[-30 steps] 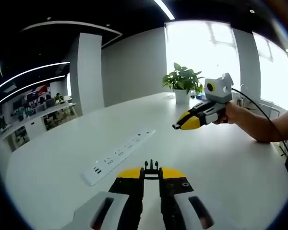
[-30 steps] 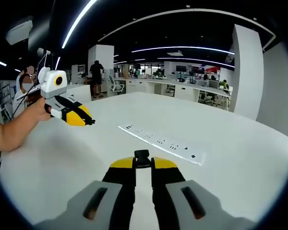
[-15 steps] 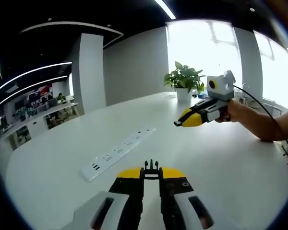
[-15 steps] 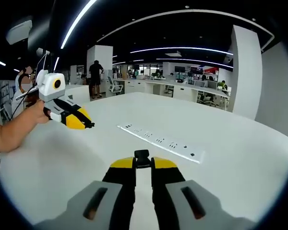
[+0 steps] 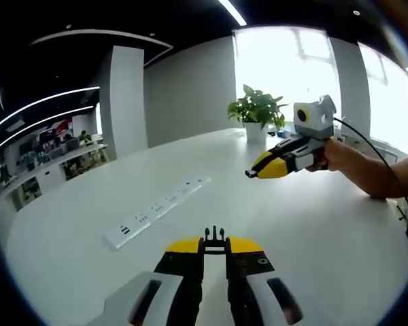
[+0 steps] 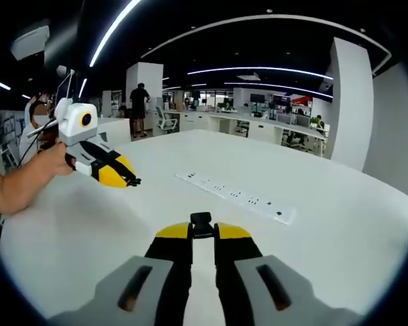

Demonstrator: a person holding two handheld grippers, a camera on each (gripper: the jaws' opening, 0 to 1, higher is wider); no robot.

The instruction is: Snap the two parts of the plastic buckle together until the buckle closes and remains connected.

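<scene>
Black pronged buckle half (image 5: 215, 237) clamped in left gripper (image 5: 215, 246) fingers at bottom centre, black socket buckle half (image 6: 201, 221) clamped in right gripper (image 6: 202, 231) fingers likewise, white counter (image 5: 313, 224) beneath, white power strip (image 5: 154, 211) at centre left, potted plant (image 5: 256, 115) beyond at upper centre.

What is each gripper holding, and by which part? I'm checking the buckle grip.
Left gripper: pronged buckle half, rear end. Right gripper: socket half, rear end.

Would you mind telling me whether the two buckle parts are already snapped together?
No, the pronged buckle part sits in the left claw while the right claw is held well apart.
</scene>
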